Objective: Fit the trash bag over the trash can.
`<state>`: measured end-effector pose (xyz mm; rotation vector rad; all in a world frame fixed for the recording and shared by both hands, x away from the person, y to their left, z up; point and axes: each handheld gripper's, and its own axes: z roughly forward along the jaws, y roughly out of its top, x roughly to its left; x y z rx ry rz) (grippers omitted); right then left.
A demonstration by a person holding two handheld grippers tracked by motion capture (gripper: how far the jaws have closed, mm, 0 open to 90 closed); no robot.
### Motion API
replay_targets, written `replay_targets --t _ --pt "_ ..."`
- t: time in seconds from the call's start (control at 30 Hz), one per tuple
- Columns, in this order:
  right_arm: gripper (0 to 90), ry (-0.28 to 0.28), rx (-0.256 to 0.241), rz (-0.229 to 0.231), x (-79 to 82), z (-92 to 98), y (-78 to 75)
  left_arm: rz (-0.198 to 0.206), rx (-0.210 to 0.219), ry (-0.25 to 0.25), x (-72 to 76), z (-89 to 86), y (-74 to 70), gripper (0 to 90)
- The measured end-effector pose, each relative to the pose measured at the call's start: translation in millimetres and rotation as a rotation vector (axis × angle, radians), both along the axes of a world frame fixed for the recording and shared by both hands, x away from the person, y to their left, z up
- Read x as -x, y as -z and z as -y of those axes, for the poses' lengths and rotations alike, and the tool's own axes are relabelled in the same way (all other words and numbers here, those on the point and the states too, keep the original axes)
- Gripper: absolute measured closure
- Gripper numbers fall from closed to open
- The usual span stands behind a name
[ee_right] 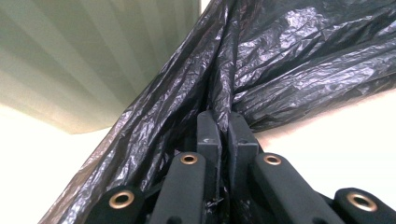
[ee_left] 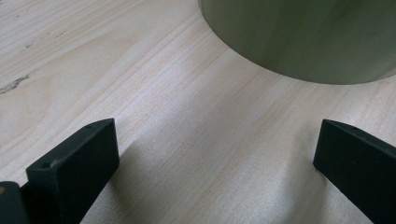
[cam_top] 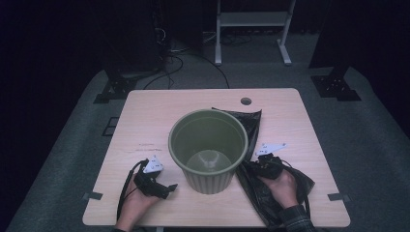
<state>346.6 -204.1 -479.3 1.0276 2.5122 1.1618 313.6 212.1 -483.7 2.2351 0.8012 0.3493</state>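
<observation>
Green bin [cam_top: 208,150] stands empty, black bag [cam_top: 251,126] beside it.

Dim lab: carpet, floor cables [cam_top: 193,58], stands [cam_top: 251,29]

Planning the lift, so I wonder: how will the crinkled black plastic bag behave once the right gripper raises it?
The crinkled black plastic bag is probably floppy: it bunches into folds where the right gripper pinches it. It looks thin, so likely light. Its glossy film may slip; part lies behind the green ribbed plastic bin and could drag.

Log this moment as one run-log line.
left tongs: open, empty, on table | right tongs: shut on black bag | green bin: upright, empty
</observation>
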Motion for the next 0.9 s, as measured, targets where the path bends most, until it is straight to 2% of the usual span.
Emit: replay_targets --t 0.3,0.43,0.63,0.83,0.9 --pt "86.0 -0.052 -0.014 -0.009 7.8 2.8 -2.5 0.0 0.0 0.0 0.0 0.0 0.0 0.0" --pt "87.1 -0.098 -0.065 -0.019 12.6 6.9 -10.2 0.0 0.0 0.0 0.0 0.0 0.0 0.0" --pt "87.5 -0.129 -0.116 -0.009 18.3 11.9 -22.5 0.0 0.0 0.0 0.0 0.0 0.0 0.0" --pt "87.5 -0.178 -0.15 0.003 23.9 14.5 -38.4 0.0 0.0 0.0 0.0 0.0 0.0 0.0" --pt "87.5 -0.202 -0.148 0.019 25.8 15.7 -44.5 0.0 0.0 0.0 0.0 0.0 0.0 0.0"
